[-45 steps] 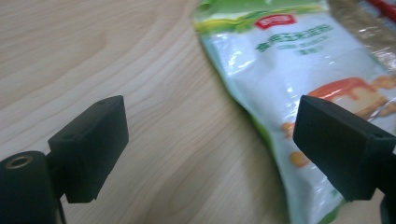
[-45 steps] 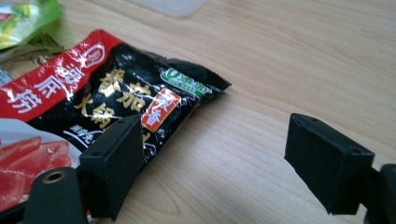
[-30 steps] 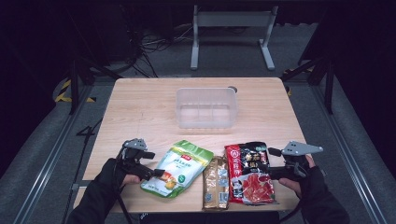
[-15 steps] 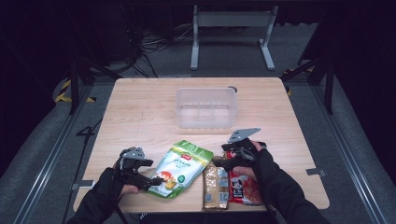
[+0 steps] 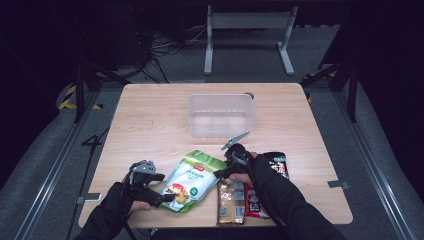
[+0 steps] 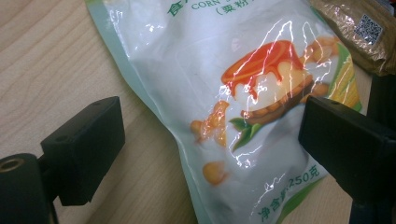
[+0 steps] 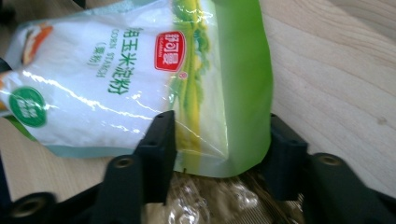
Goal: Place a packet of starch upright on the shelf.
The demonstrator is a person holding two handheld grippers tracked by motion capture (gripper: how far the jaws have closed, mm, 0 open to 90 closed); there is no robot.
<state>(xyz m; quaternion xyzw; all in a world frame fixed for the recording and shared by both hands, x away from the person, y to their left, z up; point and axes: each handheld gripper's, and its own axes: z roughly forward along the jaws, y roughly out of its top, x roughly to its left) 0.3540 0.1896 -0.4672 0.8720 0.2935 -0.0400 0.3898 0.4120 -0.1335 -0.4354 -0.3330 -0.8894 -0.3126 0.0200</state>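
A green and white corn starch bag (image 5: pixel 192 180) lies flat near the table's front edge. My left gripper (image 5: pixel 161 194) is open at the bag's lower left end. In the left gripper view its jaws stand wide on either side of the bag's bottom (image 6: pixel 243 93), one over bare wood. My right gripper (image 5: pixel 223 171) is open at the bag's upper right corner. In the right gripper view its two jaws straddle the green top strip of the bag (image 7: pixel 116 79), just above the wood.
A clear plastic tub (image 5: pixel 220 115) stands in the middle of the wooden table (image 5: pixel 150 120). A brown packet (image 5: pixel 231 202) and a red and black packet (image 5: pixel 274 164) lie right of the bag, partly under my right forearm. Dark floor and metal frames surround the table.
My right gripper has swung left from the table's right side, across the red packet, to the bag's upper right corner. The left gripper has stayed by the bag's lower end.
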